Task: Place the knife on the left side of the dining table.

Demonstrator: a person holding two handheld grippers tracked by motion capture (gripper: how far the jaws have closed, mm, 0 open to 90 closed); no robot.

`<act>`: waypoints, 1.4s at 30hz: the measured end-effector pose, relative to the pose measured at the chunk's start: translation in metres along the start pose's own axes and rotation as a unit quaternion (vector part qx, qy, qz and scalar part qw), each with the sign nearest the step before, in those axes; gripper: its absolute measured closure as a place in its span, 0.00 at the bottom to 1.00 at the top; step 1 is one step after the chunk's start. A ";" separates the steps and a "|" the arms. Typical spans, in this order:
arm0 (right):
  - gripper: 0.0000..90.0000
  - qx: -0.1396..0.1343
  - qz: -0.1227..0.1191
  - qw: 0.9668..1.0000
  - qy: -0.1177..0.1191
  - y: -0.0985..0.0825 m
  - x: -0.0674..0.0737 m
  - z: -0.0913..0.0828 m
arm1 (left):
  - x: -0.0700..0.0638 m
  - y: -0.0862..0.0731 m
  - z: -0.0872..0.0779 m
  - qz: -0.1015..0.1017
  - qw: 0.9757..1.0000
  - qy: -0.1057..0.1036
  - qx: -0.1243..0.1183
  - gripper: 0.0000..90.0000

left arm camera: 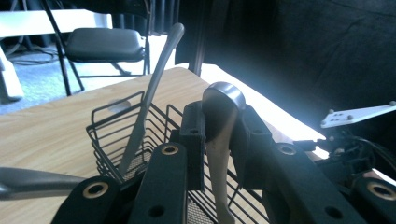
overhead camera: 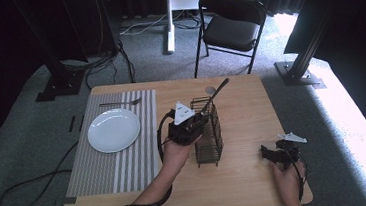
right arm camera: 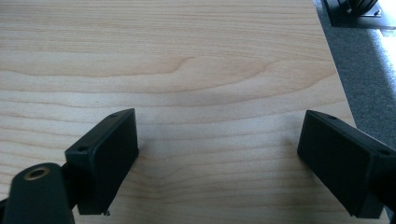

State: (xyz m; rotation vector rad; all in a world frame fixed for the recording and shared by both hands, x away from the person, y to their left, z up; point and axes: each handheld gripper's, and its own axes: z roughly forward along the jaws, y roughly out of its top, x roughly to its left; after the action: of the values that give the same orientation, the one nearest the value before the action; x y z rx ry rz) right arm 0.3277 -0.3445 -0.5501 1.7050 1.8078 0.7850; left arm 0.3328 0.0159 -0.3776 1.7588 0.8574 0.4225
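Left gripper [overhead camera: 198, 123] clamped on the handle of a metal utensil [left arm camera: 219, 121]; in the left gripper view the rounded handle end sticks up between the two black pads [left arm camera: 194, 140], which press on it from both sides, and the shaft runs down into the black wire cutlery caddy [overhead camera: 207, 131]. Can't tell what kind of utensil it is, the working end is hidden. Gripper sits at the caddy's left side near its top rim in the high view, the person's left hand [overhead camera: 175, 151] under it. A second long metal utensil [overhead camera: 218, 91] stands tilted in the caddy, handle leaning up and to the far right. Caddy is upright around the middle of the light wooden table [overhead camera: 248, 177]. Right gripper [overhead camera: 278, 154] rests near the table's right near corner, well apart from the caddy; jaws wide apart, nothing between them, bare wood below in the right gripper view. On the left: grey striped placemat [overhead camera: 126, 163] with a round white plate [overhead camera: 113, 130] on it, and a metal fork [overhead camera: 121, 103] lying just beyond the plate.
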 end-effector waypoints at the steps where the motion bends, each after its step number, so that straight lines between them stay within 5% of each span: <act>1: 0.13 0.000 0.000 1.000 0.000 0.000 0.000 0.000 | -0.001 0.000 0.000 0.004 1.000 0.003 -0.002 0.85; 13: 0.13 0.000 0.000 1.000 0.000 0.000 0.000 0.000 | -0.010 0.001 0.001 0.026 1.000 -0.009 -0.003 0.84; 23: 0.13 0.000 0.000 1.000 0.000 0.000 0.000 0.000 | -0.019 0.003 0.014 0.023 1.000 -0.003 -0.019 0.85; 42: 0.13 0.000 -0.001 1.000 0.000 0.000 0.000 0.000 | -0.036 0.003 0.012 0.058 0.998 0.018 -0.021 0.85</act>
State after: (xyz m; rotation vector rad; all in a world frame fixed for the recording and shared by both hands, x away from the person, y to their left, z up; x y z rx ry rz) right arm 0.3277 -0.3446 -0.5500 1.7041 1.8091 0.7845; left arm 0.3176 -0.0188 -0.3749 1.7716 0.7687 0.5451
